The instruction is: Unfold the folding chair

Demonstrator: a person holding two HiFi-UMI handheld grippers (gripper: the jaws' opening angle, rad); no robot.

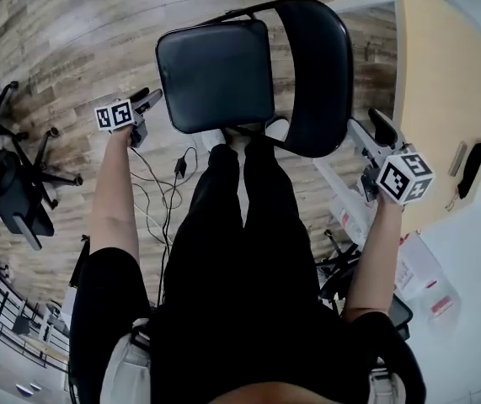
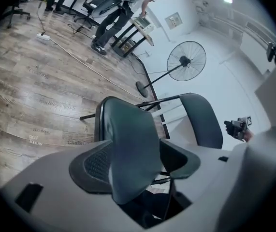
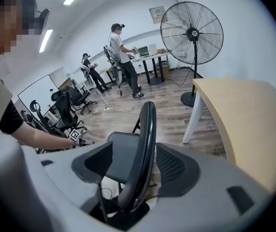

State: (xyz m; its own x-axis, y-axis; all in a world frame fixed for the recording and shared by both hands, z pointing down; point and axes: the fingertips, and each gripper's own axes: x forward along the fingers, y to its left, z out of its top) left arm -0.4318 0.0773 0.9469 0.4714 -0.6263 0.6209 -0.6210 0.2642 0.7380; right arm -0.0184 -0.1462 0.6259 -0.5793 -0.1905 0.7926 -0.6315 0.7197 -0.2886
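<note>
The left gripper (image 1: 145, 106) is holding its jaws wide apart and is gripping nothing. Just ahead of its jaws, the seat (image 2: 128, 149) of the folding chair (image 1: 248, 74) is showing in the gap, but the pads are not pressing on it. The right gripper (image 1: 368, 131) is also standing wide open and empty. Just ahead of its jaws, the backrest (image 3: 145, 149) is showing edge-on in the gap, and the pads are not touching it either. The chair is standing between the two grippers, with the seat down and the backrest up, so the opening job is looking almost done. To end this step well, both grippers should be pulling straight back with the jaws wide. That way no pad is catching the seat edge or the backrest and tipping the chair. It is also worth checking that the seat is lying flat, though the legs are hard to see from here. Past the jaws, the wooden floor (image 1: 72, 49) is stretching out under the chair. Off to the right of the right jaws a table (image 3: 239, 115) is standing, and far beyond it a big fan (image 3: 192, 33).
</note>
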